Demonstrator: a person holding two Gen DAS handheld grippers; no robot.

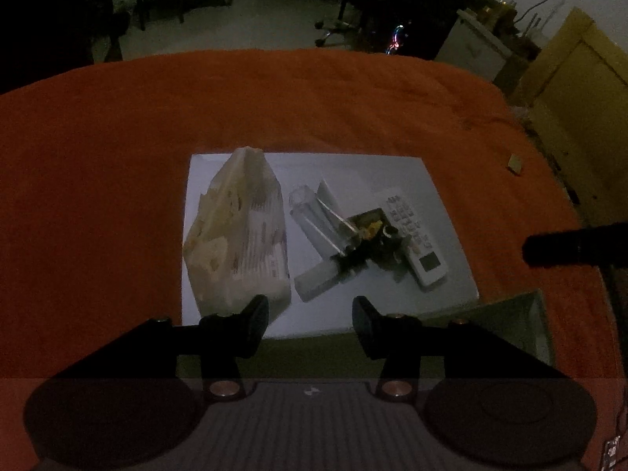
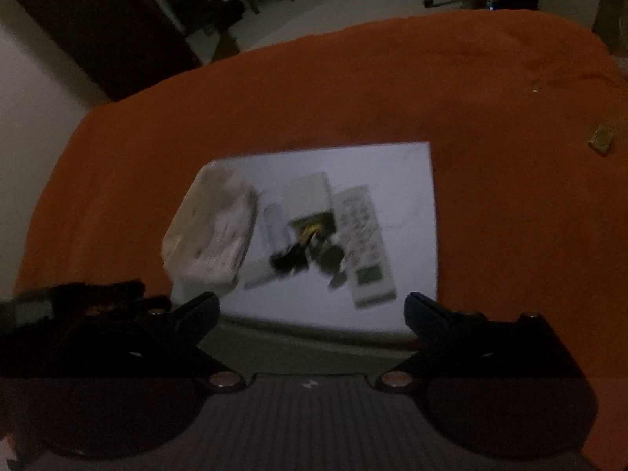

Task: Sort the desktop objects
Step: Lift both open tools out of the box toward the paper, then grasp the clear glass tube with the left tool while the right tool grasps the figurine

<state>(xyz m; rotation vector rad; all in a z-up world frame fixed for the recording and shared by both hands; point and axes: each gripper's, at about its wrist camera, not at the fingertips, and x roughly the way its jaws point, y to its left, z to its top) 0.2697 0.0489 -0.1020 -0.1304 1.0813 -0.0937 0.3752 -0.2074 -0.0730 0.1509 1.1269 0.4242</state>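
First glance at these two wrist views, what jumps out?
A white sheet glows in the middle of a dim orange cloth. On it lie a crumpled plastic bag at the left, a dark clutter of small parts in the middle and a white remote at the right.

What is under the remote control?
The remote control lies on a white sheet, which lies on the orange cloth. What the cloth covers cannot be seen.
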